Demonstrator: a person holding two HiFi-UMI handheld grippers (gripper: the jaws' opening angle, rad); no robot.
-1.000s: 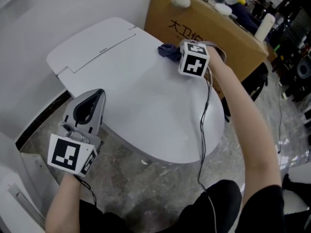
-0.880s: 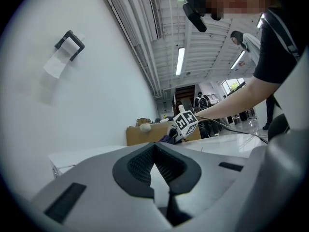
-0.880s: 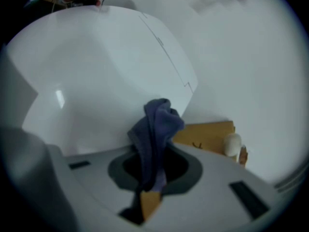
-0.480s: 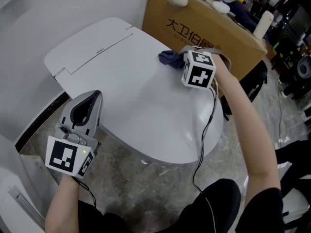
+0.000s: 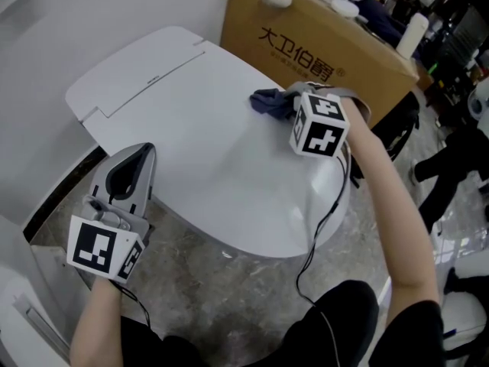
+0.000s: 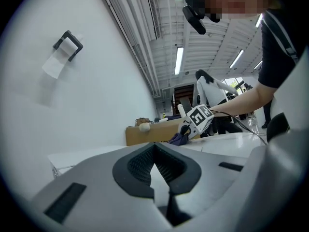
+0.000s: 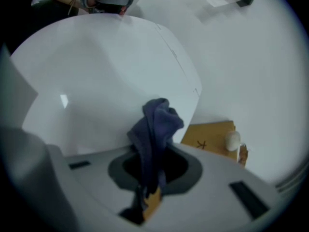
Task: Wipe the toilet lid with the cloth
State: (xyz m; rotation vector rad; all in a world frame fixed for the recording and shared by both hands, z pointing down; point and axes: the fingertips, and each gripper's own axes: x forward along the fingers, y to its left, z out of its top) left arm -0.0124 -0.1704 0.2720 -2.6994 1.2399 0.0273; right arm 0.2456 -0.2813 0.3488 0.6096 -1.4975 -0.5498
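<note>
The left gripper [image 6: 155, 149] fills the near foreground, its dark-padded jaws pressed together with nothing between them. Beyond it lies the white toilet lid [image 6: 231, 140]. At the lid's far edge the right gripper [image 6: 186, 131] meets a dark blue cloth [image 6: 179, 139], with a person's bare forearm [image 6: 241, 100] behind it. A cardboard box [image 6: 145, 135] stands farther back. A toilet-paper holder [image 6: 67, 43] hangs on the left wall.

Dark blue cloth [image 5: 268, 102], perhaps navy; white toilet lid [image 5: 200, 132]; brown cardboard box [image 5: 359, 66].

One toilet lid [image 5: 206, 144], one cloth [image 5: 267, 102], two claws, left claw [image 5: 142, 150], right claw [image 7: 152, 158], one cardboard box [image 5: 306, 48]
</note>
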